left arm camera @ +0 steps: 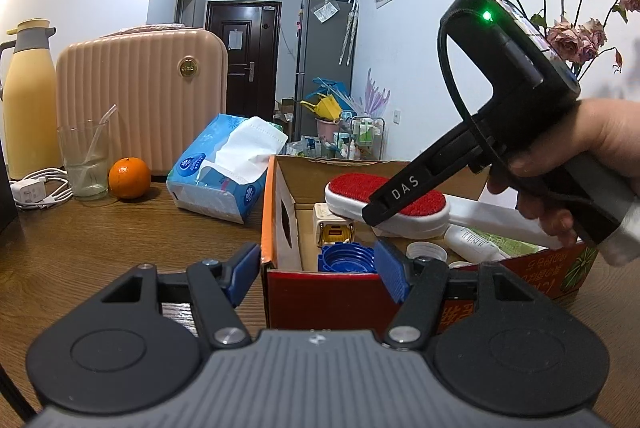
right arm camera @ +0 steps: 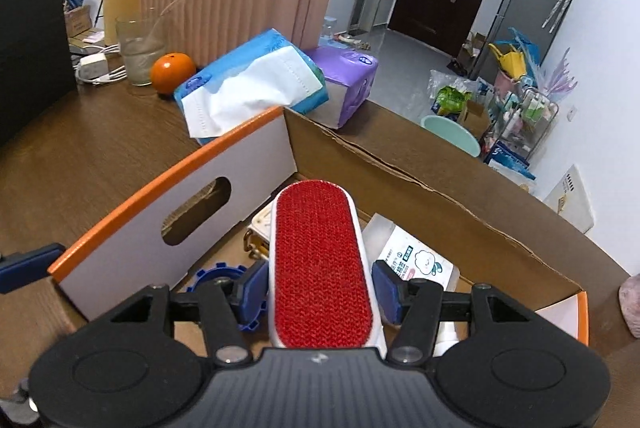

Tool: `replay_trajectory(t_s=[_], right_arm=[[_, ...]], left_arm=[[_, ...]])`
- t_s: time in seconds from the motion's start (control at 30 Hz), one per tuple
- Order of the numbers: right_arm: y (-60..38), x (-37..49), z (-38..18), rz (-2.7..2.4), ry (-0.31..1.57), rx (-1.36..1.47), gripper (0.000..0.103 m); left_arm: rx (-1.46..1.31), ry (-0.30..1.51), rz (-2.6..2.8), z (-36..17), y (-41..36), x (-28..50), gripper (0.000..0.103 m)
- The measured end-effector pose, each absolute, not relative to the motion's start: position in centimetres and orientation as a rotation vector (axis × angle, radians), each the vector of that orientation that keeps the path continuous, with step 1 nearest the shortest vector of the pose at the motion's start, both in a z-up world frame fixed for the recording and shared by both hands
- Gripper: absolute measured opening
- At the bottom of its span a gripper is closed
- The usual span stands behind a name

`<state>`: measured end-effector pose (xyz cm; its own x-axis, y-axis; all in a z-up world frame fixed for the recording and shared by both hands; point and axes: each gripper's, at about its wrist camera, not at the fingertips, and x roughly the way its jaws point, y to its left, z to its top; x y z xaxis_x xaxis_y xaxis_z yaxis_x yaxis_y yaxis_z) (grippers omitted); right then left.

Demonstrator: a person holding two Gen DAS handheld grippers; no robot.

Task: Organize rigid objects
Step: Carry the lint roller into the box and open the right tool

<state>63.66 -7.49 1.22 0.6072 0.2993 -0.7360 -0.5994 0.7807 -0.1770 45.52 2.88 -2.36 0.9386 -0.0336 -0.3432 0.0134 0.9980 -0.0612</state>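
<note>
A lint brush (right arm camera: 320,264), white with a red bristle face, hangs over the open cardboard box (right arm camera: 140,240), and my right gripper (right arm camera: 320,288) is shut on its sides. In the left wrist view a hand holds that gripper (left arm camera: 378,218) with the brush (left arm camera: 348,192) tilted above the box's inside. My left gripper (left arm camera: 316,268) stands open astride the box's near left corner (left arm camera: 320,292), one finger outside the wall and one over the box. Inside lie a blue ribbed cap (left arm camera: 346,258), a white cube adapter (left arm camera: 334,228), a white cap (left arm camera: 426,250), a tube (left arm camera: 476,242) and a wipes pack (right arm camera: 416,260).
On the wooden table left of the box are a blue tissue pack (left arm camera: 224,180), an orange (left arm camera: 129,177), a glass with a straw (left arm camera: 85,160), a white charger with cable (left arm camera: 34,190), a yellow thermos (left arm camera: 28,100) and a pink suitcase (left arm camera: 144,100). A purple tissue pack (right arm camera: 348,84) lies behind. Dried roses (left arm camera: 568,32) stand at the right.
</note>
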Motion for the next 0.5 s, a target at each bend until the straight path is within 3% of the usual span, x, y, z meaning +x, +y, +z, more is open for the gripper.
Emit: replay_trajectory(t_s=[0.17, 0.5], right_arm=[[-9.5, 62.9, 1.7, 0.553, 0.745, -0.37, 0.066], [-17.8, 59.7, 3.8, 0.492, 0.693, -0.258, 0.067]], left_arm=[[-0.061, 0.353, -0.024, -2.4, 3.0, 45.5, 0.064], [-0.064, 0.353, -0.022, -2.4, 2.9, 45.5, 0.066]])
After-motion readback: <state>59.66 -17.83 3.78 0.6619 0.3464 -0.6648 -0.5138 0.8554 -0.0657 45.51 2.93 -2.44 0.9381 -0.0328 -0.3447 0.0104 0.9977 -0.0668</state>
